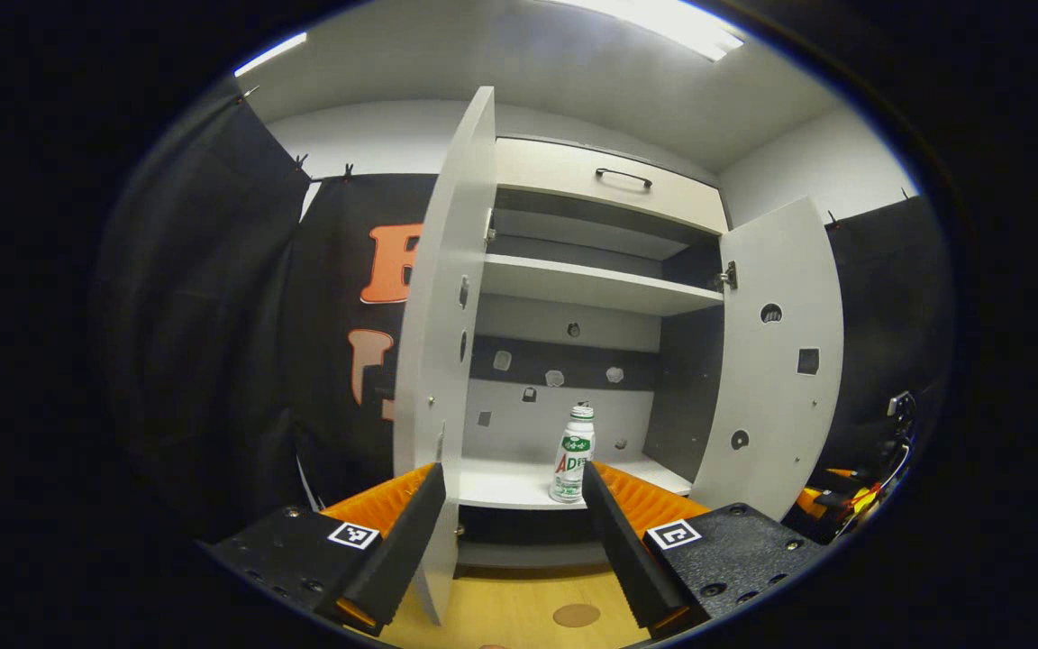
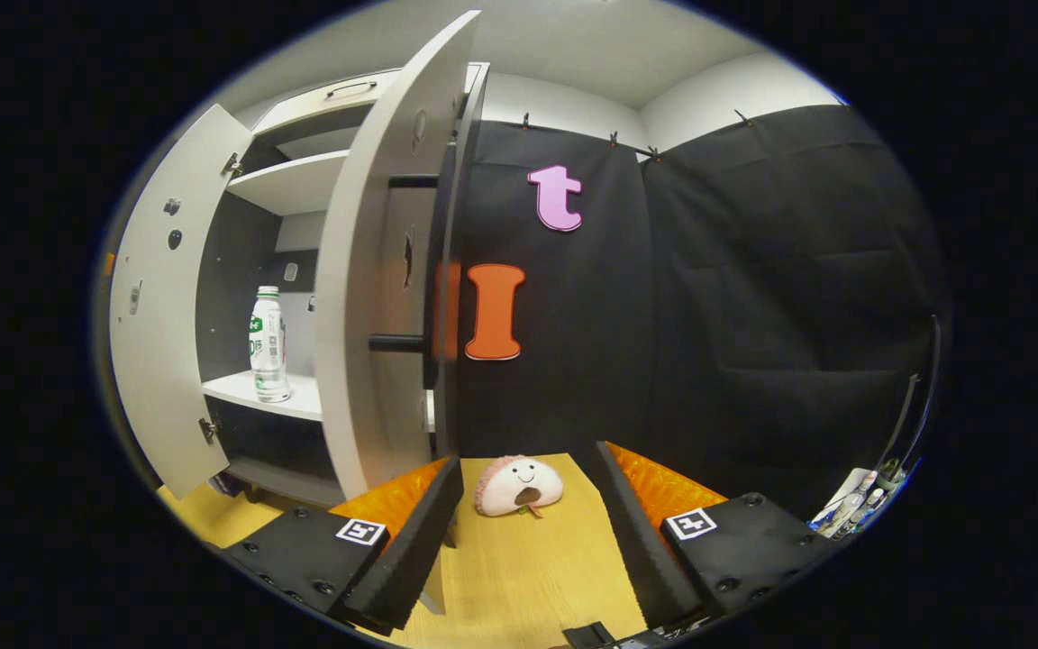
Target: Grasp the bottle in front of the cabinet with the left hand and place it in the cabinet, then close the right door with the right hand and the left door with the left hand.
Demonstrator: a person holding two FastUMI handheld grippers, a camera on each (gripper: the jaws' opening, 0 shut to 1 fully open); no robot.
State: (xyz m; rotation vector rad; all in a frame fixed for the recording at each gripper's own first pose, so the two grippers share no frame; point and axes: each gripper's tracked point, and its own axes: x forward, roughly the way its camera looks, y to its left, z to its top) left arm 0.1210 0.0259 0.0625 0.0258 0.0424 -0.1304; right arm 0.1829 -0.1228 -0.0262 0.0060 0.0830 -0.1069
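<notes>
A small white bottle (image 1: 573, 455) with a green label stands upright on the cabinet's lower shelf (image 1: 501, 487), near its front edge. Both white doors are swung open: the left door (image 1: 442, 315) and the right door (image 1: 776, 361). My left gripper (image 1: 512, 469) is open and empty, a little in front of the shelf, facing the bottle. In the right gripper view I see the bottle (image 2: 268, 347) between the left door (image 2: 168, 315) and the right door (image 2: 366, 297), which has a black bar handle (image 2: 397, 342). My right gripper (image 2: 526, 455) is open and empty, just right of that door's lower edge.
A pink plush toy (image 2: 517, 487) lies on the wooden table (image 2: 528, 577) ahead of the right gripper. A drawer with a dark handle (image 1: 623, 176) tops the cabinet. Cables and small items (image 1: 852, 487) sit at the far right. Pens (image 2: 852, 507) lie at the table's right edge.
</notes>
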